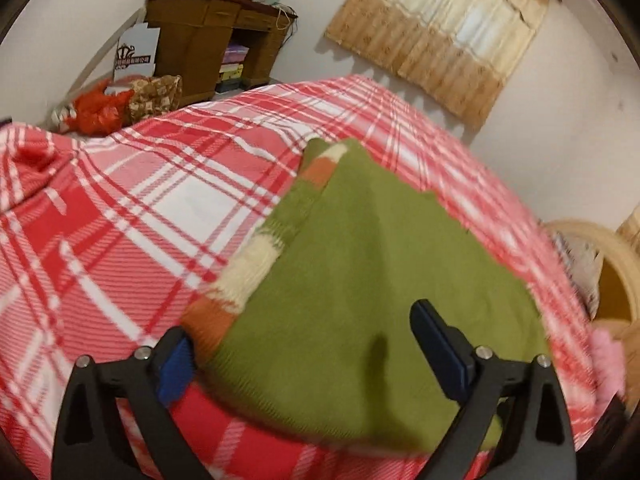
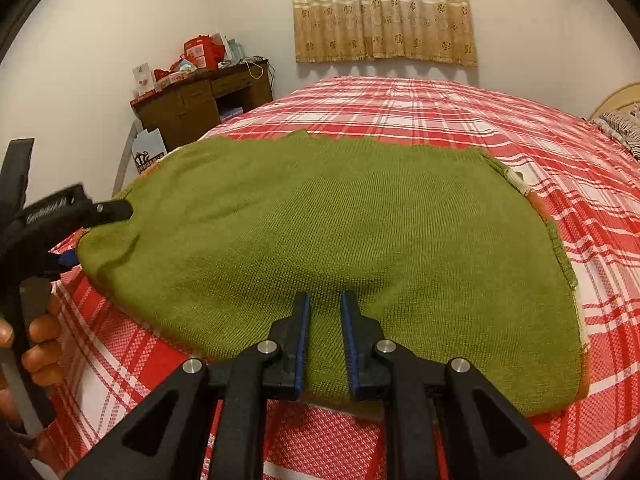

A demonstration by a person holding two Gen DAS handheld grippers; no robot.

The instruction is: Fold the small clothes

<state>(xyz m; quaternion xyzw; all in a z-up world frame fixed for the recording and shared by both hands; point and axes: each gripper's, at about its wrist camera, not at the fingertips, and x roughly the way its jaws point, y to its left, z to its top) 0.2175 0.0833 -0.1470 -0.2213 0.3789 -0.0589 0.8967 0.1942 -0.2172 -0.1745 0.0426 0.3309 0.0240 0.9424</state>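
Left wrist view: red-and-white plaid bedspread [image 1: 120, 200] over a bed, filling most of the frame. Far beyond the left finger, a brown desk [image 1: 208, 36] piled with red packages, against a pale wall. Far beyond the right finger, a beige curtain [image 1: 440, 32]. Between the widely parted fingers of the left tongs [image 1: 308, 340], the green sweater [image 1: 360, 260], flat on the bedspread, with a striped sleeve along its left edge and no pad pressing on it. Right of these tongs, something pink and fluffy [image 1: 608, 356], blurred and cut off, not possible to name.

Right wrist view only: at far left, a hand [image 2: 40, 344] on the handle of the left tongs, beside the sweater's corner. Striped sleeve almost hidden here. Right tongs [image 2: 325, 320] narrow, just over the sweater's near edge, flat knit visible through the small gap, nothing pinched as far as visible.
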